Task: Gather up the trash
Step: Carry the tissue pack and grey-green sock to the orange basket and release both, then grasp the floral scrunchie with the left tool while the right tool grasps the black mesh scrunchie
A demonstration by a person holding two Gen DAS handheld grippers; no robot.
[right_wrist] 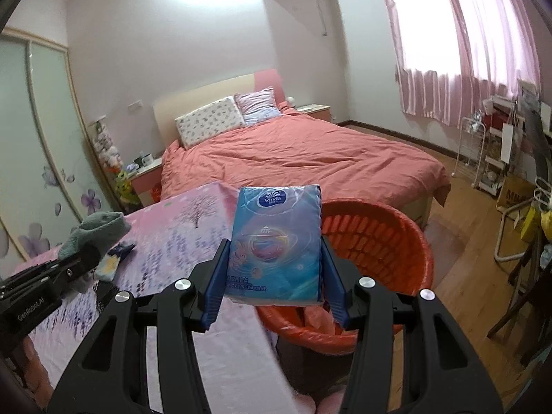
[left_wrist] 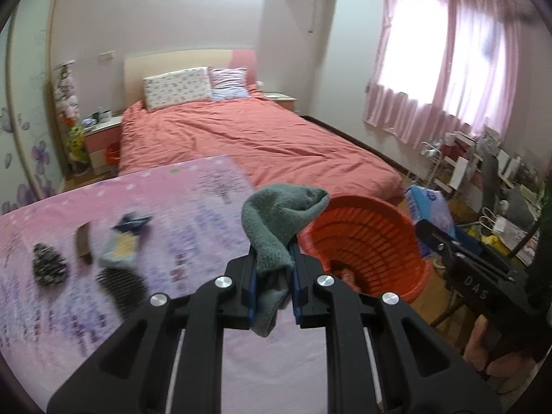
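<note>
My left gripper [left_wrist: 272,258] is shut on a grey-green sock [left_wrist: 279,220], held above the pink patterned table [left_wrist: 172,214] just left of the orange basket [left_wrist: 376,241]. My right gripper [right_wrist: 276,252] is shut on a blue tissue pack [right_wrist: 276,241], raised in front of the orange basket [right_wrist: 376,238]. The left gripper [right_wrist: 79,258] with its sock [right_wrist: 96,227] shows at the left of the right wrist view. The right gripper's body and the tissue pack [left_wrist: 427,207] show at the right of the left wrist view. Something pinkish lies at the basket's bottom.
On the table lie a blue and yellow sock [left_wrist: 120,245], a brown strip [left_wrist: 82,245] and two dark patterned items [left_wrist: 50,264]. Behind stands a bed [left_wrist: 262,138] with a coral cover. Cluttered shelves [right_wrist: 500,151] and bags line the right wall under pink curtains.
</note>
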